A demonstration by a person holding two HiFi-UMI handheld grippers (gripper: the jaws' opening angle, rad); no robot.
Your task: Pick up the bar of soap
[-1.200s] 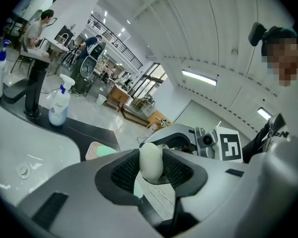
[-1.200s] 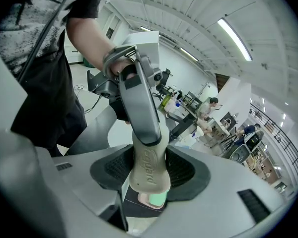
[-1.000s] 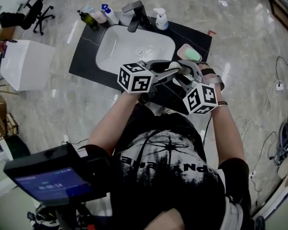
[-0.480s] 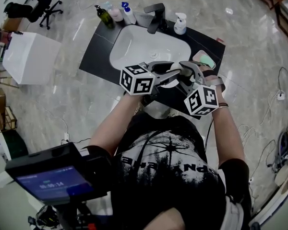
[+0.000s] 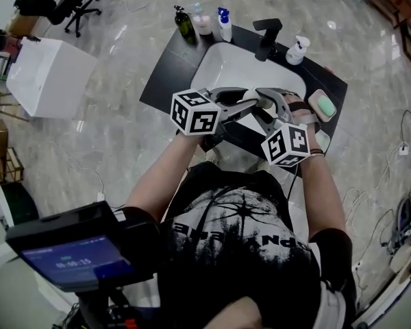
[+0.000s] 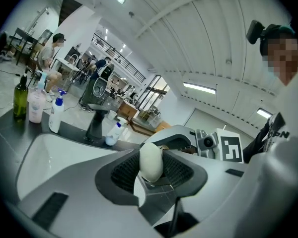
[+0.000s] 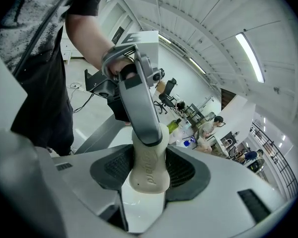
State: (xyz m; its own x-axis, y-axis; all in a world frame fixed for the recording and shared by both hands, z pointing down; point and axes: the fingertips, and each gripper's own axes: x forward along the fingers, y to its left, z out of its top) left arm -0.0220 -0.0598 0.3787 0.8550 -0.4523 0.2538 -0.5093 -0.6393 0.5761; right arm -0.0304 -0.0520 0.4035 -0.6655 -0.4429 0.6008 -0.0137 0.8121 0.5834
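Marble-floored hall, dark stone counter (image 5: 170, 77): above its near edge the left gripper (image 6: 151, 166) and right gripper (image 7: 150, 168) both pinch one cream moulded bar of soap (image 7: 150, 176). It is probably light, stiff and slick; the broad faces look best for gripping.

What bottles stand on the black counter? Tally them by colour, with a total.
Dark green bottle: 1
Pink bottle: 1
White: 2, the blue-capped bottle and the pump bottle
Total: 4
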